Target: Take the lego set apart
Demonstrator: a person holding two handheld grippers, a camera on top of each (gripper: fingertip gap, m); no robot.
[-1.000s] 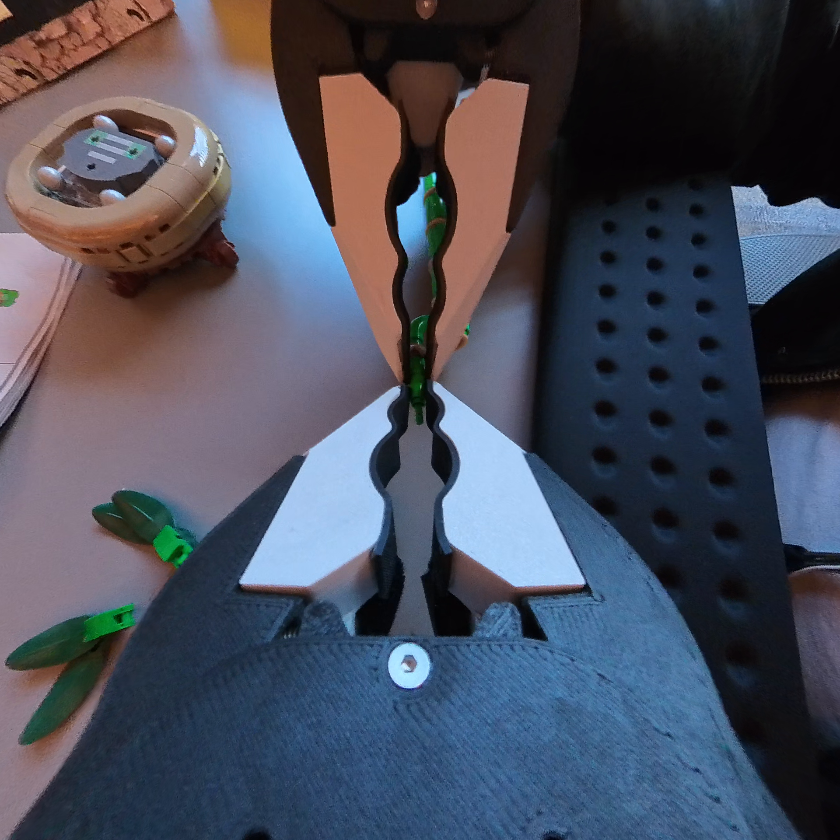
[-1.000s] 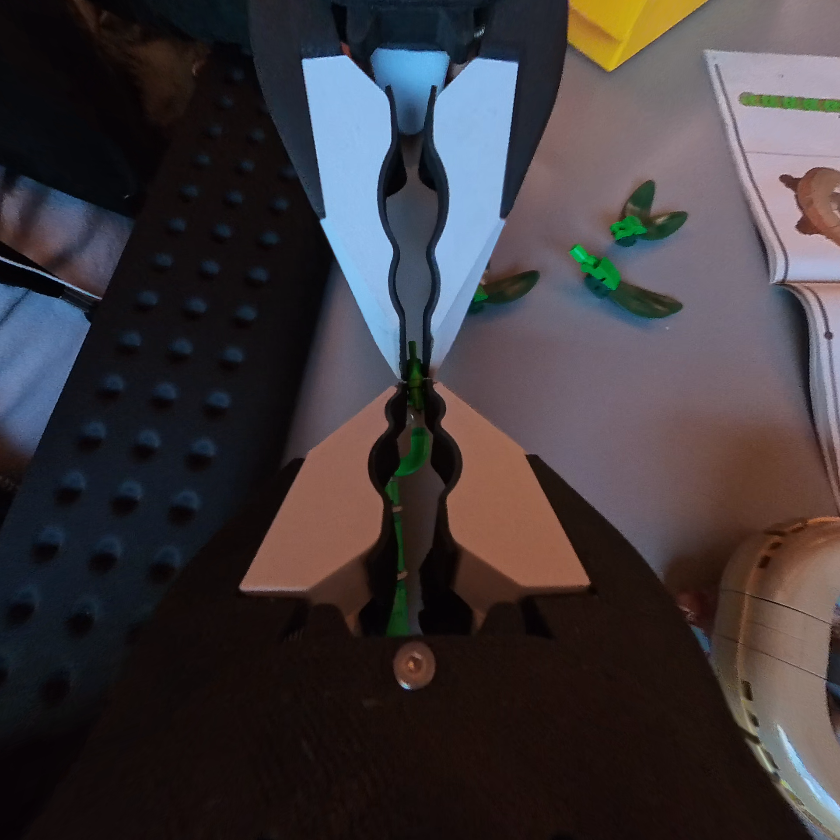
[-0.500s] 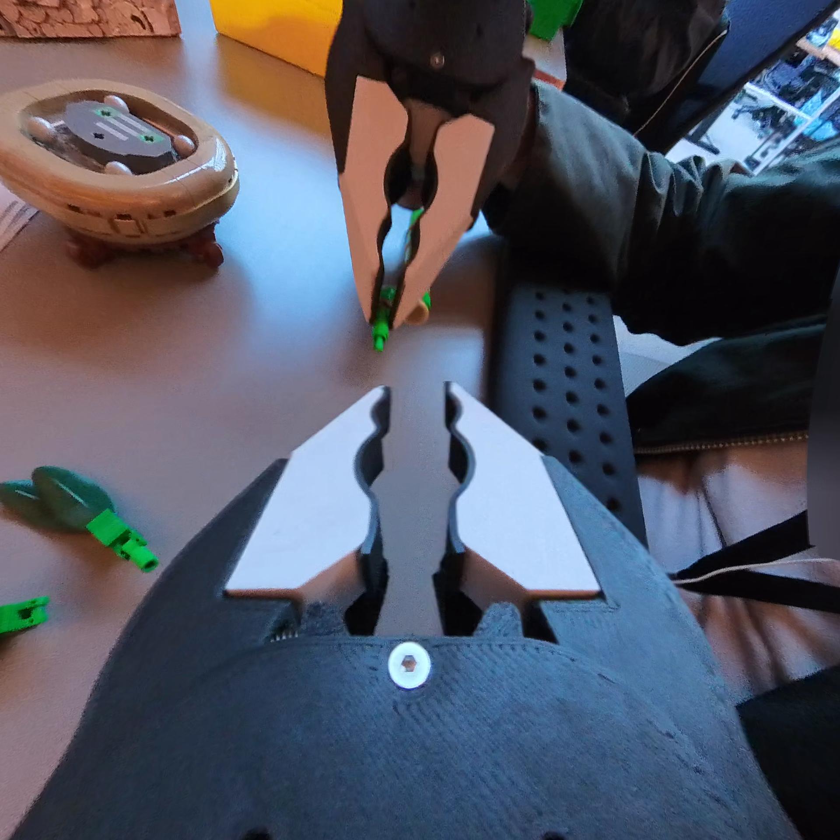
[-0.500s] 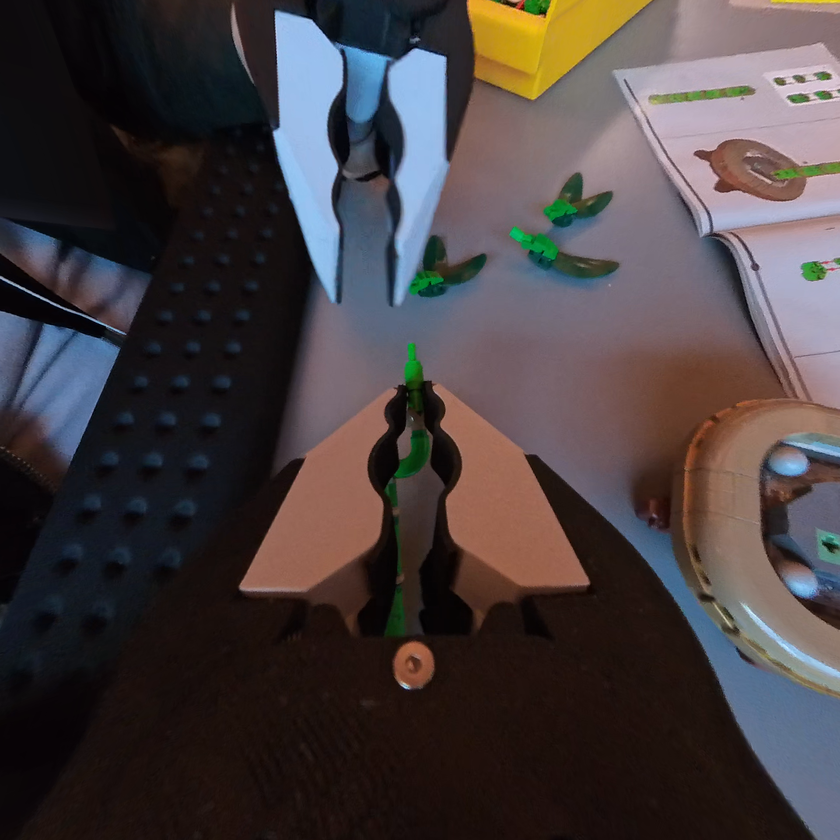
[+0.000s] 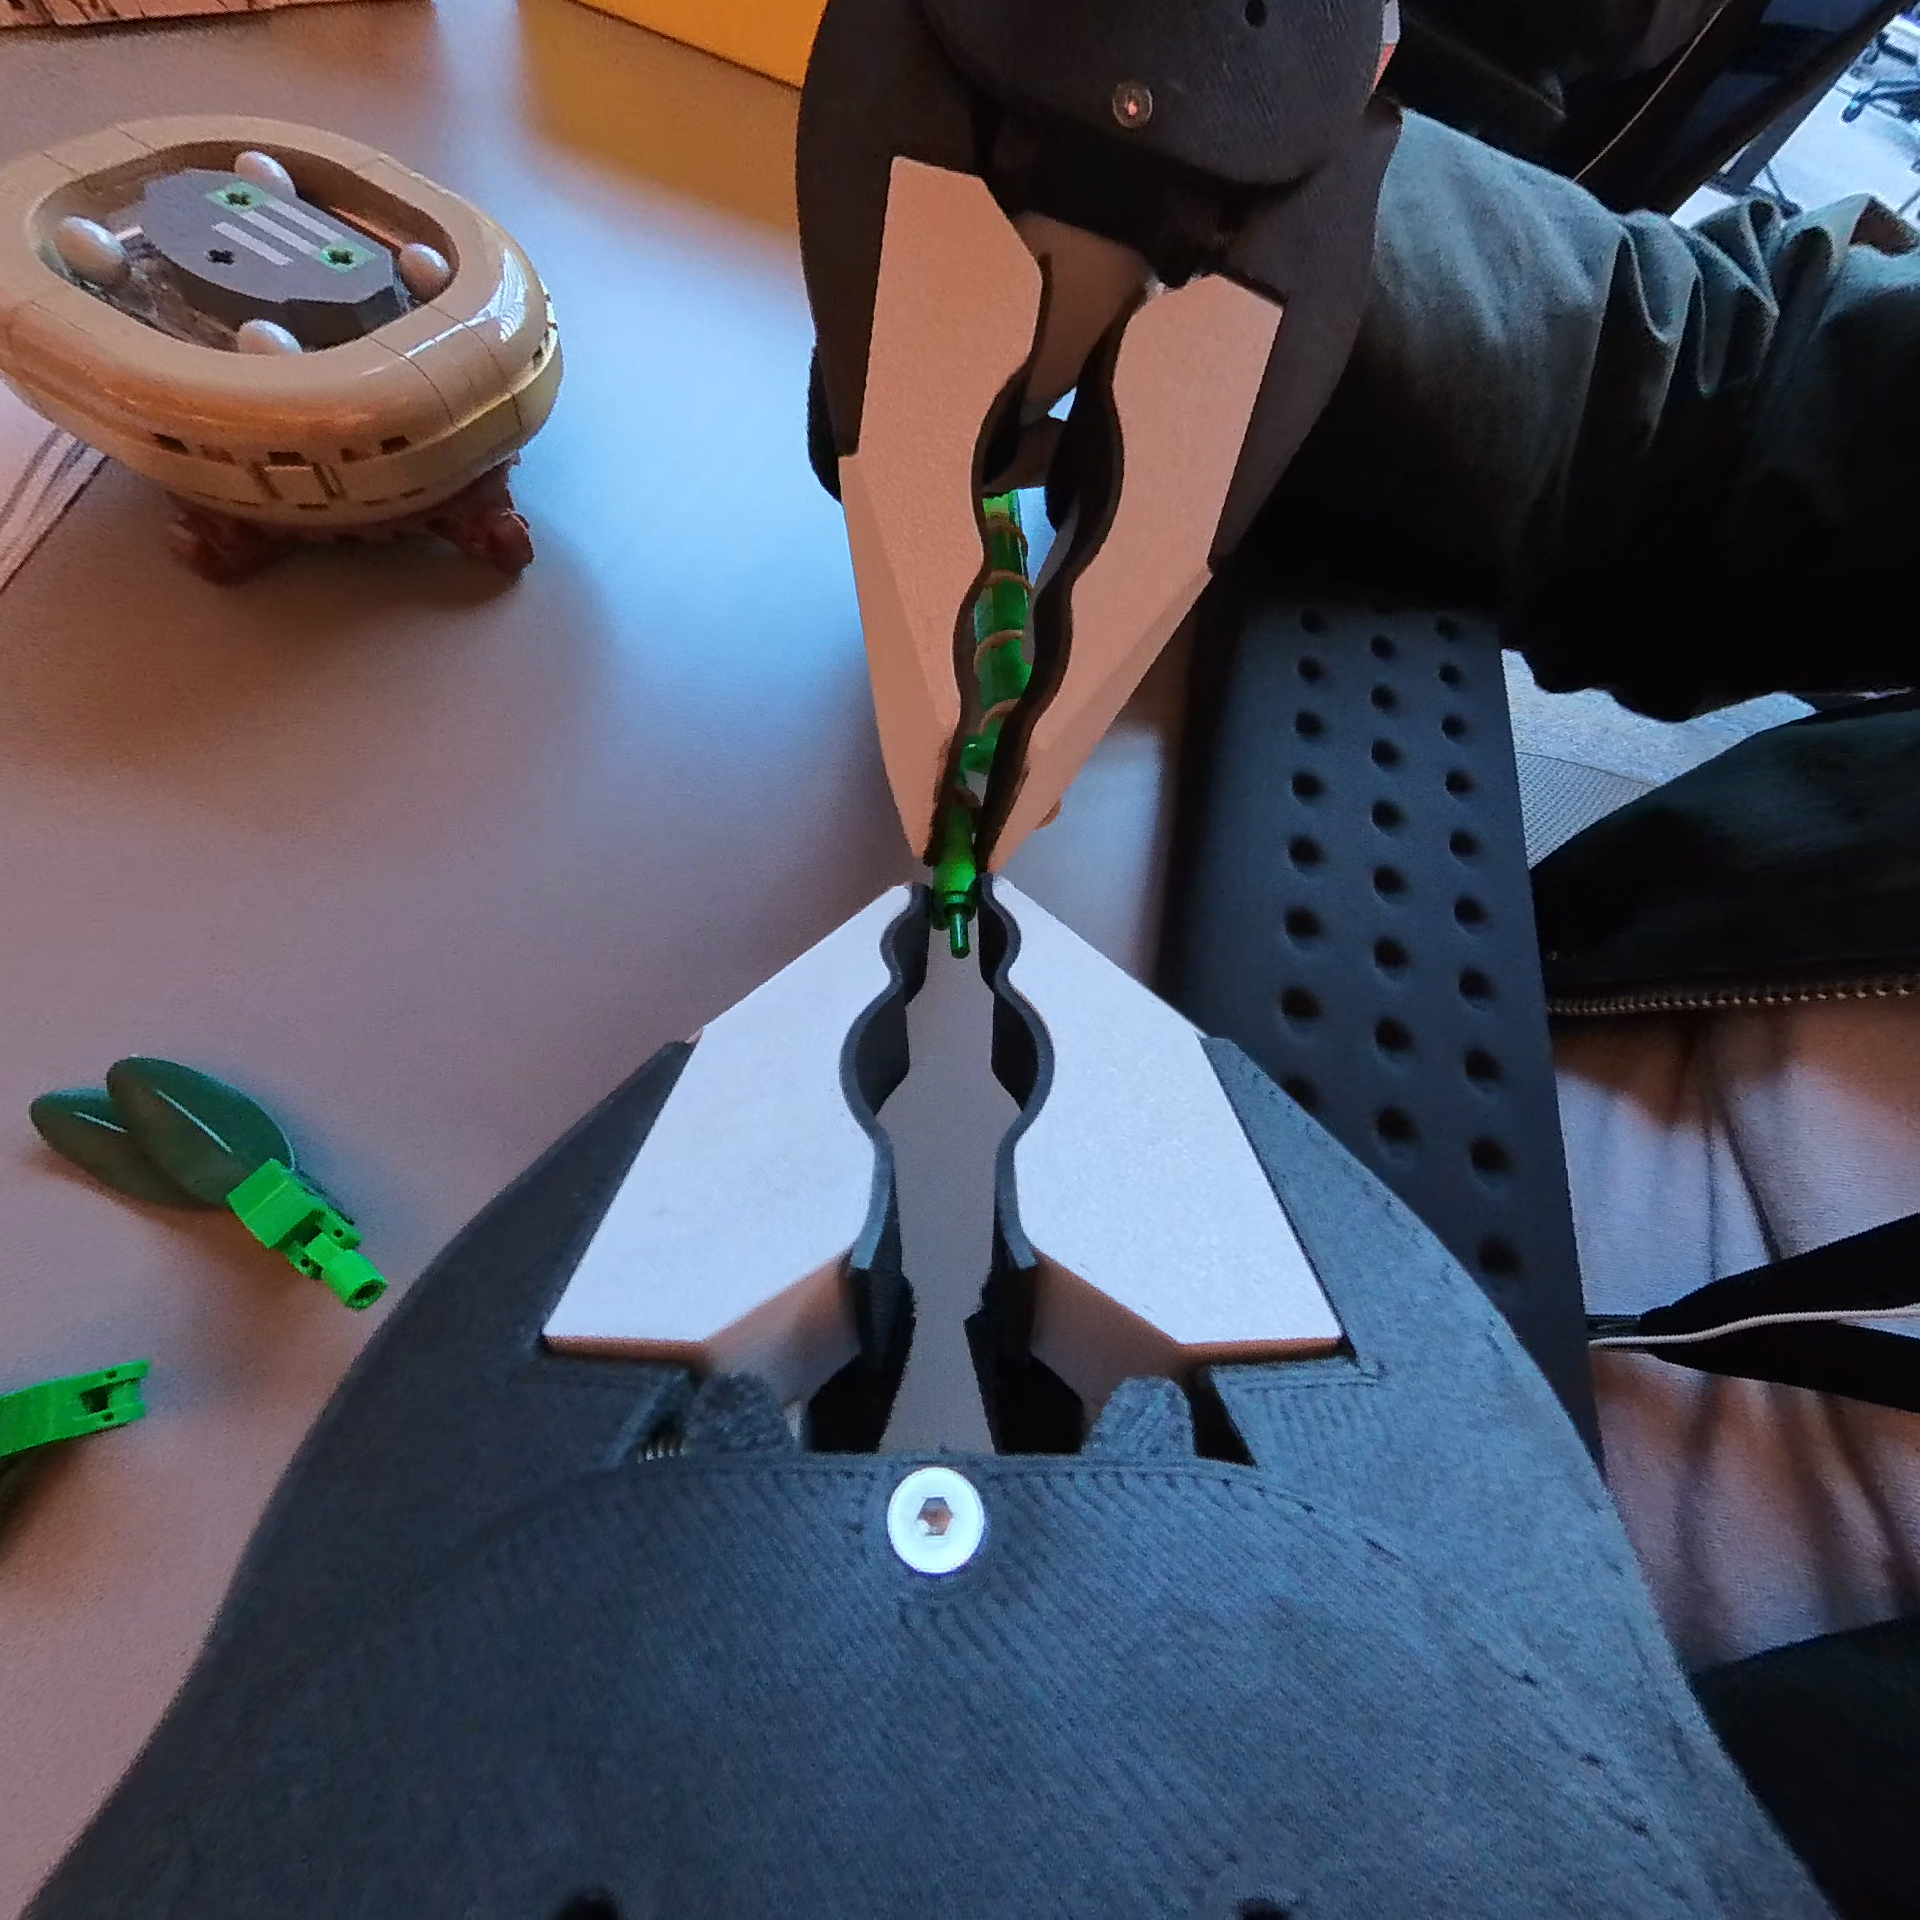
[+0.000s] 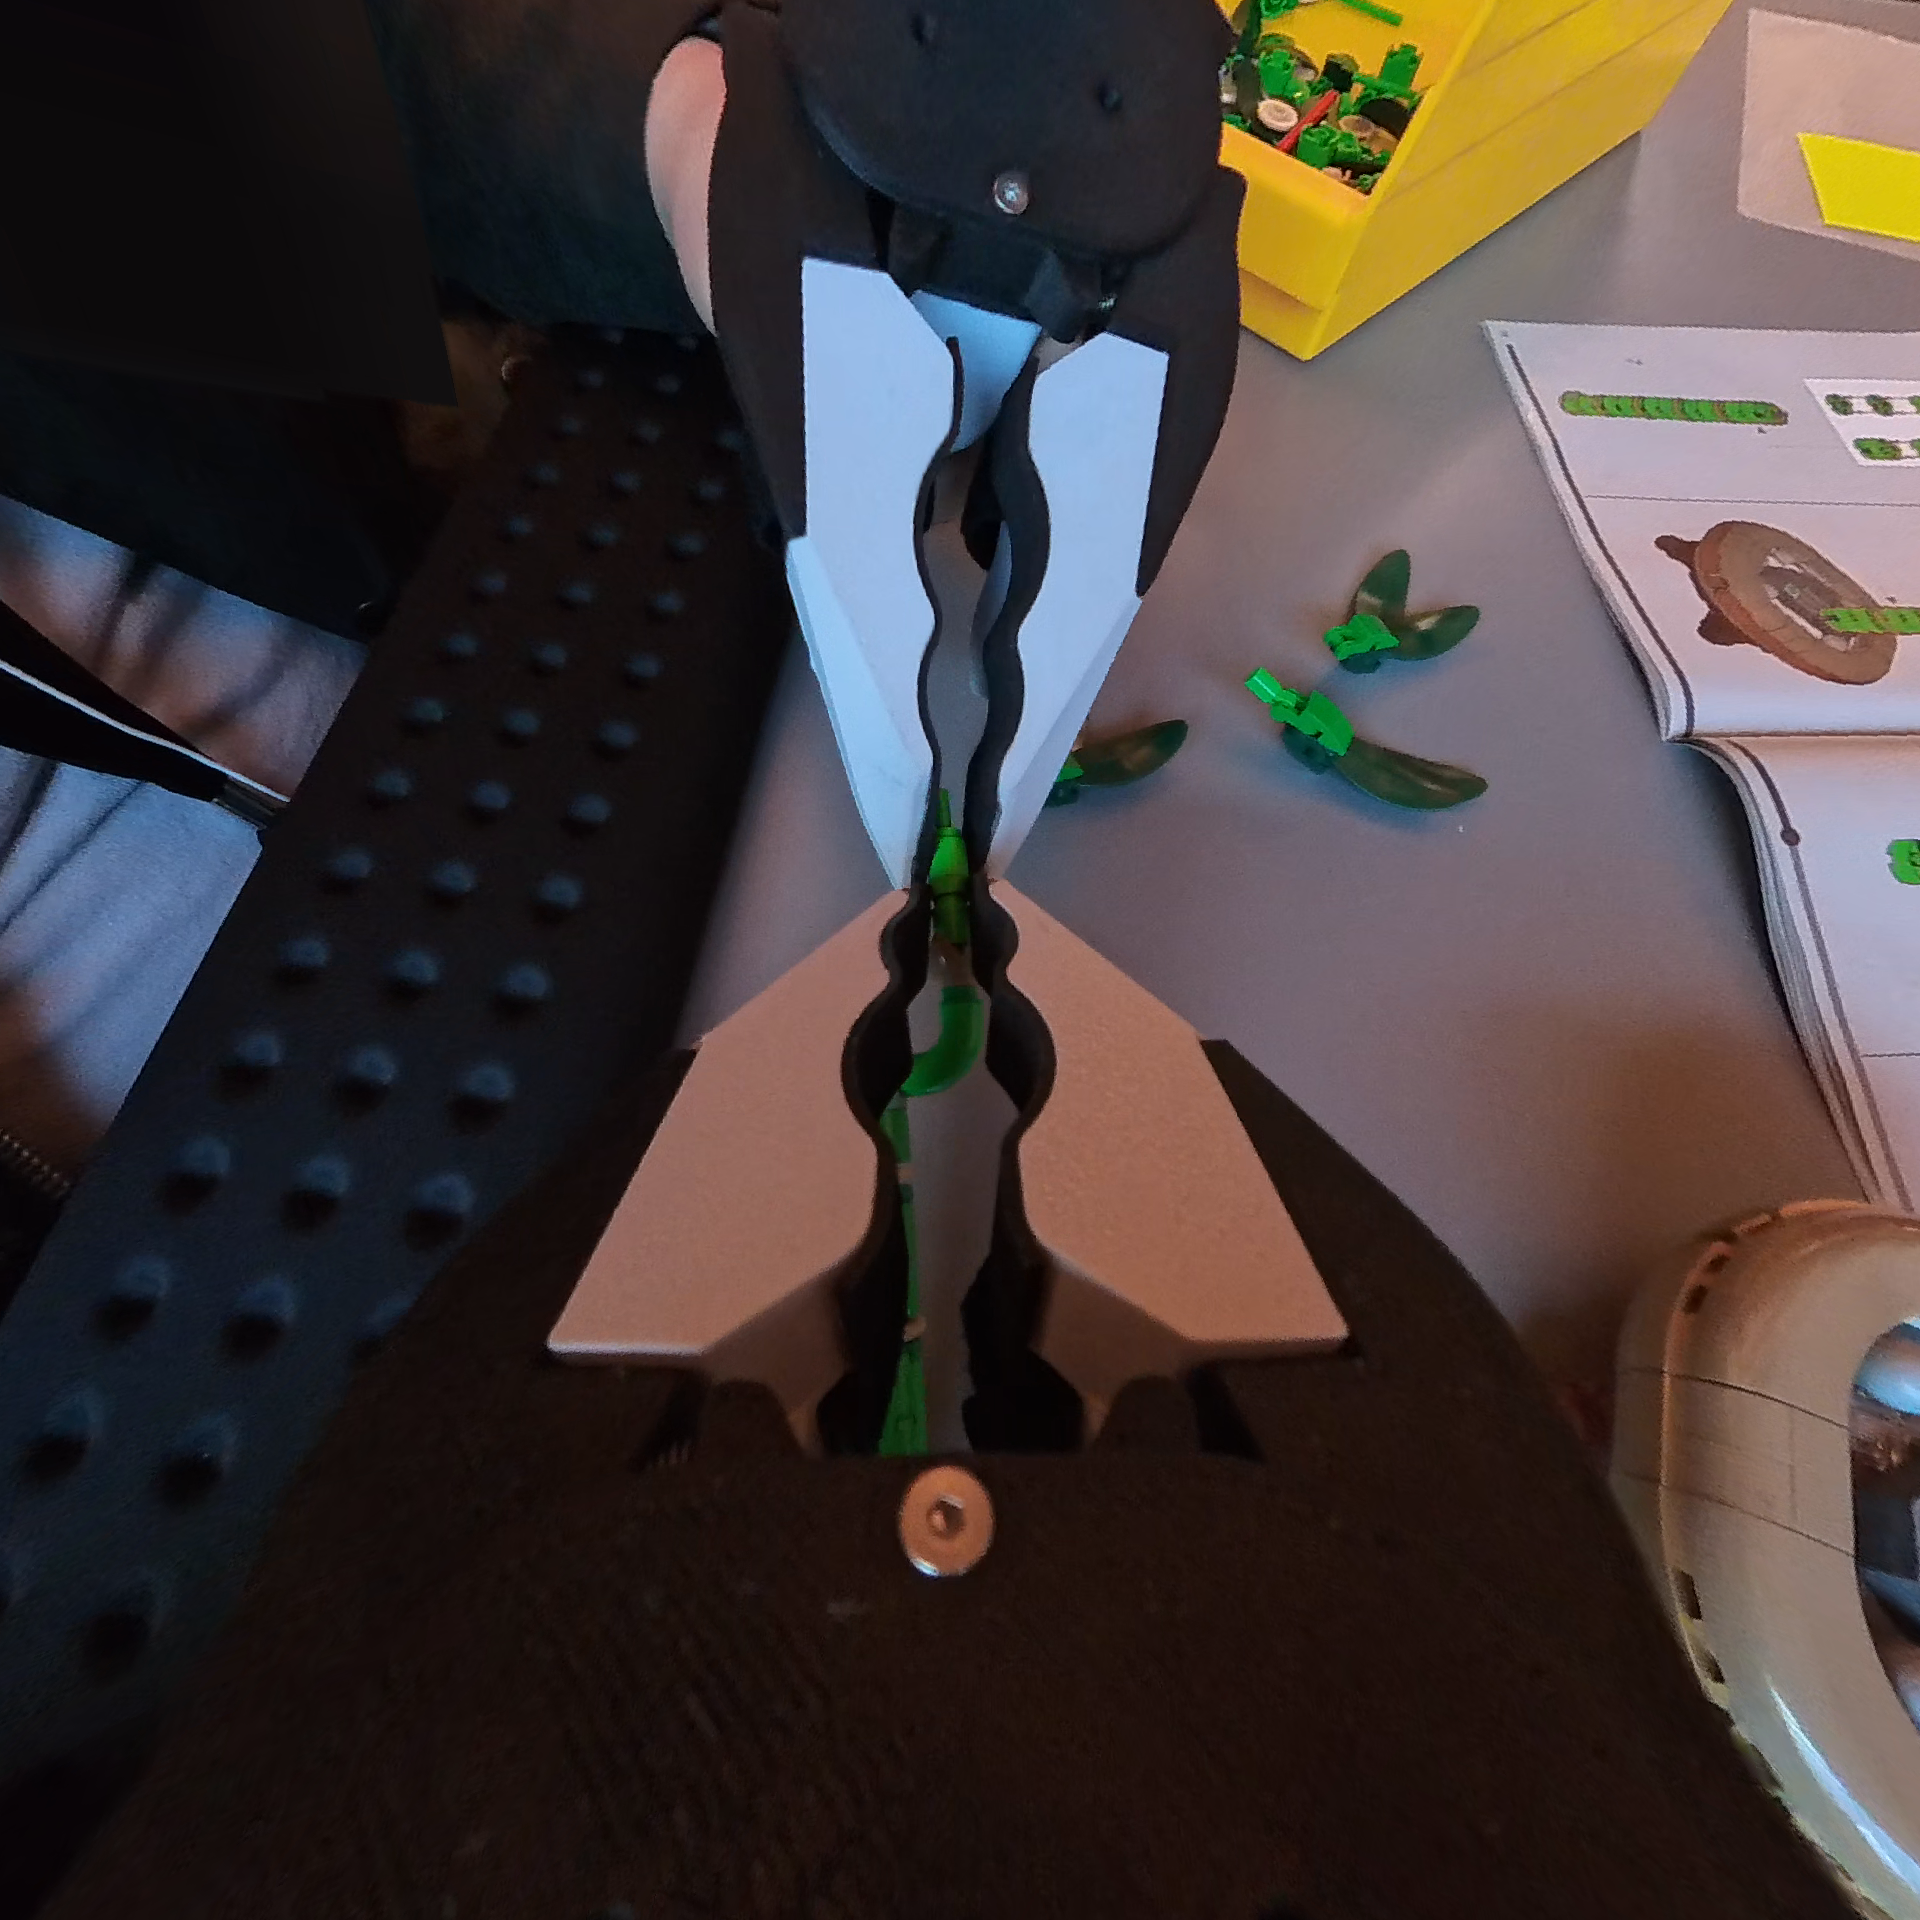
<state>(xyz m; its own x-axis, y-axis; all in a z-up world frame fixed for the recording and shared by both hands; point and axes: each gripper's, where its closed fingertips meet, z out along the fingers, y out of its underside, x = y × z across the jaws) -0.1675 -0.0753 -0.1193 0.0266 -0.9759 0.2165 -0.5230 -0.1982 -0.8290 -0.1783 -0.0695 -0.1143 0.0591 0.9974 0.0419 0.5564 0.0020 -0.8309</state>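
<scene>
A thin green lego stem (image 6: 940, 1060) with tan rings runs between the jaws of my right gripper (image 6: 948, 909), which is shut on it. In the left wrist view the stem (image 5: 997, 623) points at me out of the right gripper (image 5: 958, 847). My left gripper (image 5: 951, 899) meets the right one tip to tip above the table. Its jaws are closed narrowly around the stem's end pin. In the right wrist view the left gripper (image 6: 951, 862) shows the same. The tan round lego base (image 5: 260, 343) stands on brown feet at the far left.
Green leaf pieces (image 5: 197, 1138) (image 5: 73, 1403) lie on the table to my left; three show in the right wrist view (image 6: 1392, 623). A yellow bin (image 6: 1455, 156) of parts and an open instruction booklet (image 6: 1766, 520) lie beyond. A black perforated strip (image 5: 1371, 935) borders the table. Both grippers' tips are close together, under 4 cm apart. The tan round lego base (image 5: 260, 343) is about 15 centimeters from both grippers' fingertips.
One second ago both grippers held the stem tip to tip. Half a second ago the left was open and pulled away. Now it is back and closed on the stem's end.
</scene>
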